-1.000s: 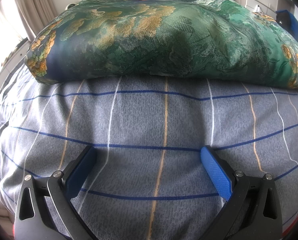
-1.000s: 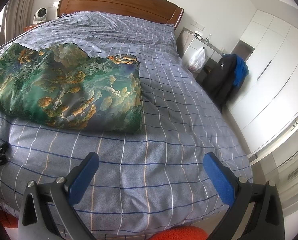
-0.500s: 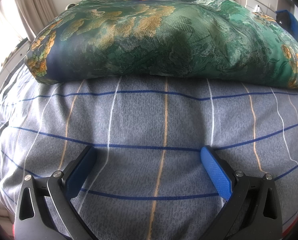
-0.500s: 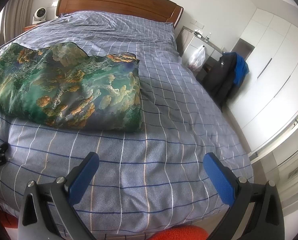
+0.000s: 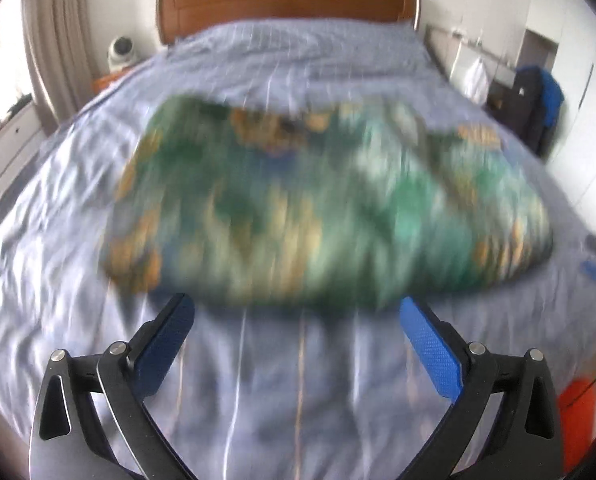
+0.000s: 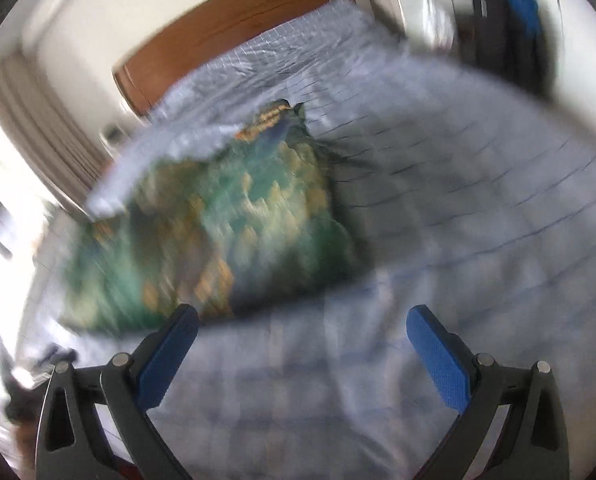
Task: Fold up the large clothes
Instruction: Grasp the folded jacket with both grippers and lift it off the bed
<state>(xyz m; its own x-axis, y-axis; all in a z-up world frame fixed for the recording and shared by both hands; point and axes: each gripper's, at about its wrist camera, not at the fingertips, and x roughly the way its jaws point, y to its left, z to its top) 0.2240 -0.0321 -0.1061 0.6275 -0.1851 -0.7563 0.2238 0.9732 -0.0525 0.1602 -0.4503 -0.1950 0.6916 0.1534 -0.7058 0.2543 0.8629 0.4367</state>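
A folded green garment with gold and teal patterning (image 5: 330,208) lies in the middle of the bed, blurred by camera motion; the right wrist view shows the same garment (image 6: 225,232) left of centre. My left gripper (image 5: 298,332) hangs open above the bedcover just short of the garment's near edge, nothing between its blue pads (image 5: 430,344). My right gripper (image 6: 302,340) is open too, empty, over bare cover at the garment's near right corner.
The bed wears a grey-blue checked cover (image 5: 257,392) with a wooden headboard (image 5: 285,4) at the far end. A curtain (image 5: 53,48) stands on the left. A dark jacket with blue (image 5: 538,96) hangs on the right by white cupboards. An orange object (image 5: 578,408) shows at lower right.
Both grippers have lifted and pulled back sharply from the bed, so more of the room shows. The right view has tilted and swung left. The garment lies as before.
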